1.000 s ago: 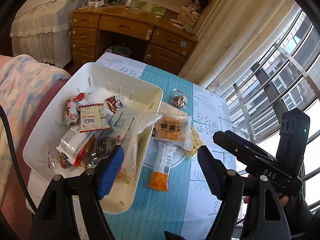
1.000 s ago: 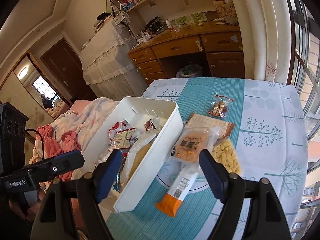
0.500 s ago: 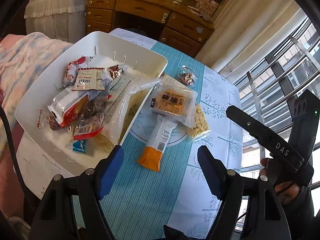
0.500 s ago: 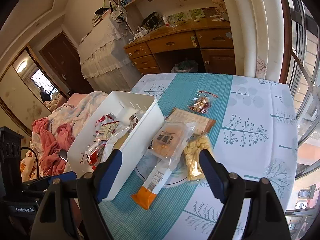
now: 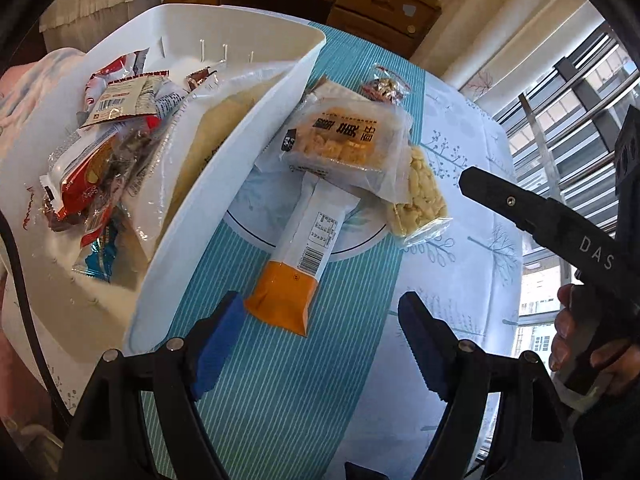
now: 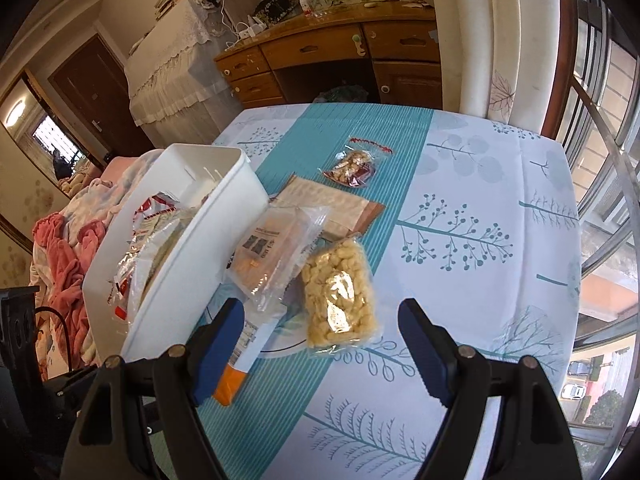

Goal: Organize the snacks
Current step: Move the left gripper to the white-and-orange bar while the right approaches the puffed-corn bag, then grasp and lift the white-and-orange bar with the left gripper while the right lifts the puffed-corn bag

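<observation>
Left gripper (image 5: 320, 334) hangs over the striped teal runner (image 5: 276, 392), its jaws have just been opening and stand spread wide with nothing pinched. Just ahead of the gap, closer to the left jaw, lies the orange end of the long white-and-orange packet (image 5: 298, 256), flat on the cloth and running away from the jaws. Its far end is tucked under the clear pack of golden biscuits (image 5: 344, 140). Off toward the right jaw's side, touching that pack, sits the bag of pale puffed nuggets (image 5: 420, 192). To the left of the left jaw rises the white bin (image 5: 208, 184), already heaped with wrappers. Farther out ahead, a small red-edged bag of mixed nuts (image 5: 386, 86) lies alone on the runner. At the right edge, a hand (image 5: 568, 340) grips the other tool.

Over to the right gripper (image 6: 320, 336): jaws spread just as wide, nothing between the pads. The puffed nuggets bag (image 6: 340, 296) sits just beyond the gap, slightly nearer the left jaw. The orange tip of the long packet (image 6: 230, 386) pokes out behind the left jaw. Past these, the biscuit pack (image 6: 276, 252) leans by the bin wall (image 6: 192, 264), then a tan flat packet (image 6: 332, 204), then the nut bag (image 6: 356, 164), and the wooden desk (image 6: 320, 56) beyond the table.
</observation>
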